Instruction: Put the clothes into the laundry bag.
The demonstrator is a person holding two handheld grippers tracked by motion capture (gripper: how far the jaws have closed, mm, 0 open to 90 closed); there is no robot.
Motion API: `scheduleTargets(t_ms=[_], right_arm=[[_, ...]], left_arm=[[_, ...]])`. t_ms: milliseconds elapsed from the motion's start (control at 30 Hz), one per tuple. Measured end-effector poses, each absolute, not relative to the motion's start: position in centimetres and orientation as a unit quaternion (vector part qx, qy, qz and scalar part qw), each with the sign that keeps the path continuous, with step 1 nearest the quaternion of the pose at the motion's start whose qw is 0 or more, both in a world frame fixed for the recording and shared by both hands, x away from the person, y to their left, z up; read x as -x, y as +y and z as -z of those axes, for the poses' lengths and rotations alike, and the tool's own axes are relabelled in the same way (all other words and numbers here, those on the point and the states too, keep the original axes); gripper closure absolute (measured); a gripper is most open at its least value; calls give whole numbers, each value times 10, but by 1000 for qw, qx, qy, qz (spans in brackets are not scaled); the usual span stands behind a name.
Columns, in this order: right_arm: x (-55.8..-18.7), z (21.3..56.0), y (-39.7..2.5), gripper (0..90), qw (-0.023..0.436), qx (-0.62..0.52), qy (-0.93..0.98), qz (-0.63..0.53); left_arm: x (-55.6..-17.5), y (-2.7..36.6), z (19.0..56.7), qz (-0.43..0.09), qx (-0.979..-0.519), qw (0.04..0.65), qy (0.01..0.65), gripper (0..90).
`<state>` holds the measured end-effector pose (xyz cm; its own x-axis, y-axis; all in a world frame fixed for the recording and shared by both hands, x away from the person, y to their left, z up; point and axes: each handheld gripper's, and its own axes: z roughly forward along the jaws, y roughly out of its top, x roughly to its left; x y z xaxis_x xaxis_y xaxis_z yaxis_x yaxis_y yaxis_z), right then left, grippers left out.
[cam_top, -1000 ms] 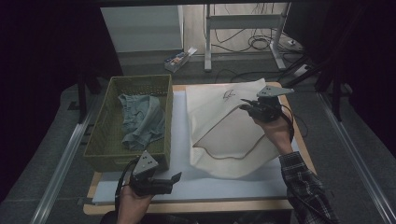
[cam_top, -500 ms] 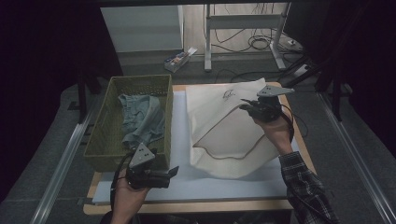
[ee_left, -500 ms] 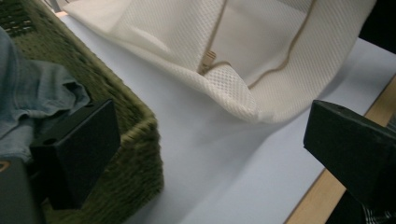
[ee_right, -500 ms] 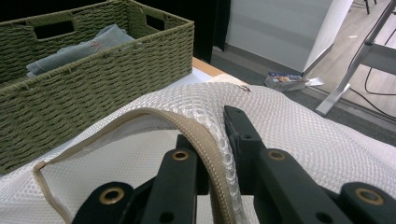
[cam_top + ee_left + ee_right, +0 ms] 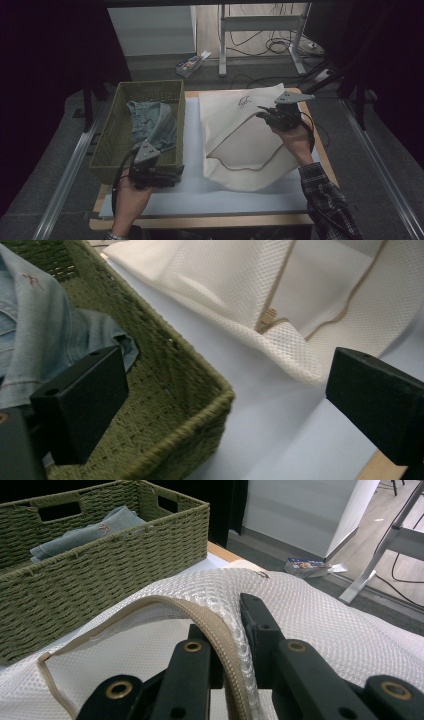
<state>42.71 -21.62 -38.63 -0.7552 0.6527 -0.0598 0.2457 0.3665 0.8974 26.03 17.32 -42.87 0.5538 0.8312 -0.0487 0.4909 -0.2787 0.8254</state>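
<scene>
Mesh bag (image 5: 320, 615) rim pinched in right claw (image 5: 231, 645); left claw (image 5: 225, 405) released.

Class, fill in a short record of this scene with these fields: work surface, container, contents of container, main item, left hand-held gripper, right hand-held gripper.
work surface: table with a white mat
container: green woven basket at the left of the table
contents of container: blue denim garment
main item: white mesh laundry bag with a tan zip edge, lying beside the basket
left hand-held gripper: open, holding nothing, at the basket's near corner
right hand-held gripper: shut on the bag's zip edge, lifting it
</scene>
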Motion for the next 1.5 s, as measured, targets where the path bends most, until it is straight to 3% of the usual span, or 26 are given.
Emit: scheduleTargets(t_ms=[1500], right_arm=[[-428, 385, -218, 802, 207, -281, 798, -491]], left_arm=[[-338, 208, 428, -205, -776, 362, 474, 9]])
